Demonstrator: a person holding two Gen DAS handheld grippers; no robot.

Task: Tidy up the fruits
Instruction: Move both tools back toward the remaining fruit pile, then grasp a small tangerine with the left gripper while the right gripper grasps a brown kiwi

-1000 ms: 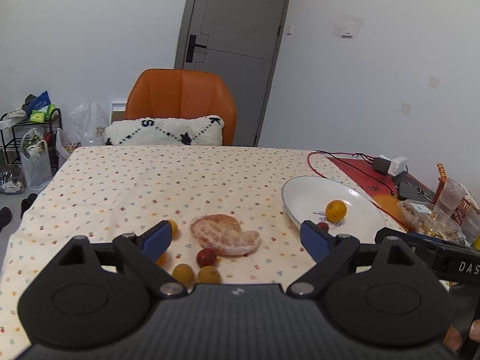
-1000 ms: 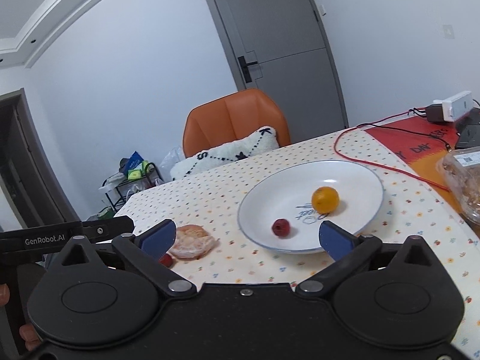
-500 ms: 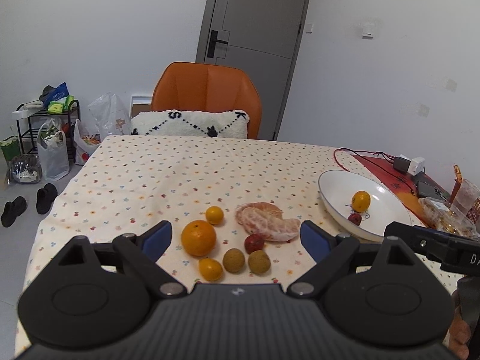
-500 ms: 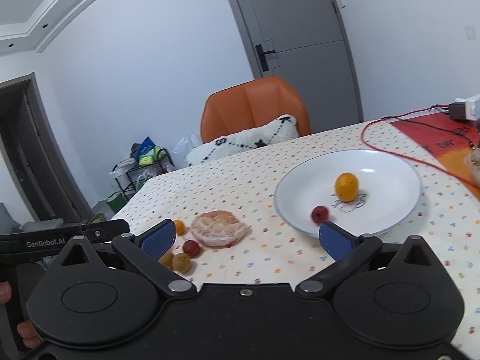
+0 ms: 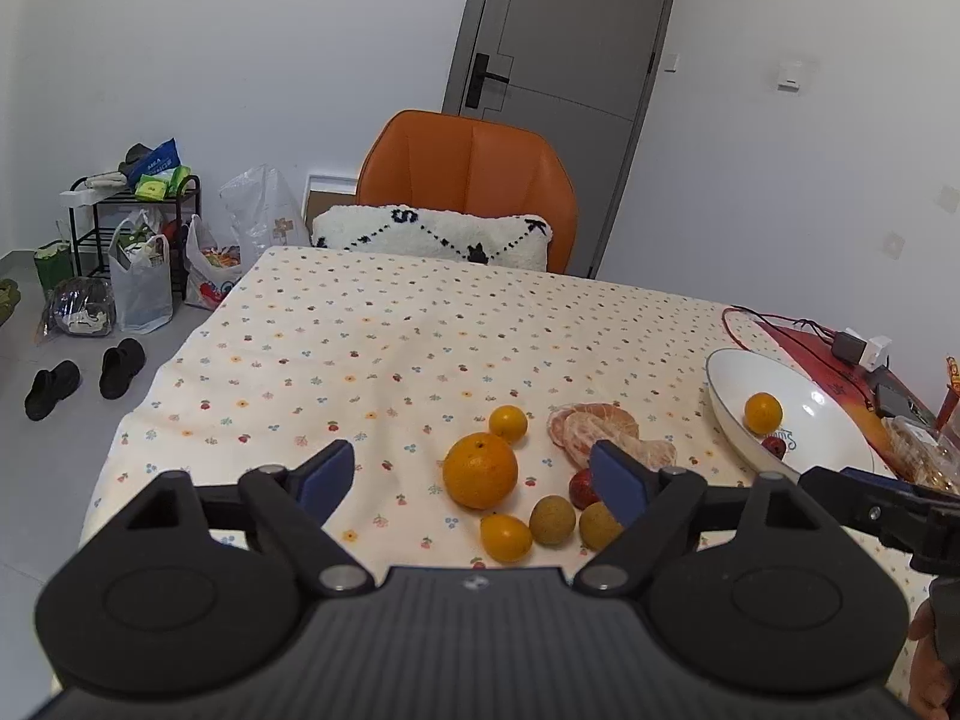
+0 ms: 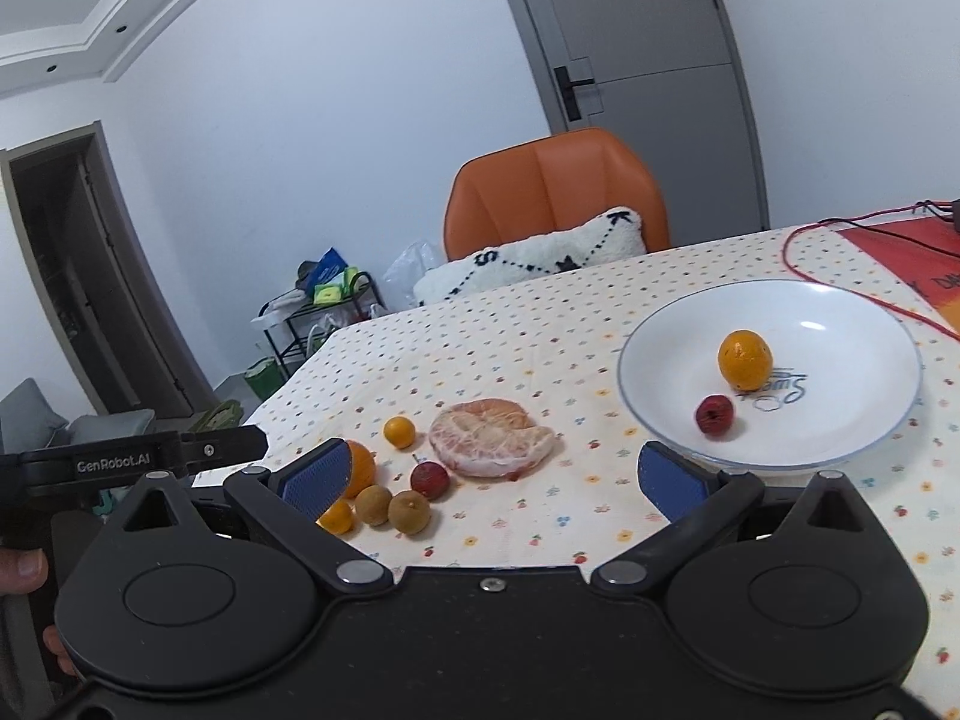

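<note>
Fruits lie loose on the tablecloth [image 5: 372,354] near its front edge: a large orange [image 5: 480,470], small oranges, brown and red ones, and a peeled orange [image 6: 489,437]. Toward the right edge, the white plate [image 6: 852,438] holds a small orange [image 6: 744,359] and a red fruit [image 6: 714,414]. Left gripper [image 5: 474,474]: jaws closing, gripping nothing. Right gripper [image 6: 492,480]: jaws spread wide, empty.

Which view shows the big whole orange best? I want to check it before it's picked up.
The left wrist view: the big orange sits unobstructed and whole. In the right wrist view, a gripper finger hides most of it.
</note>
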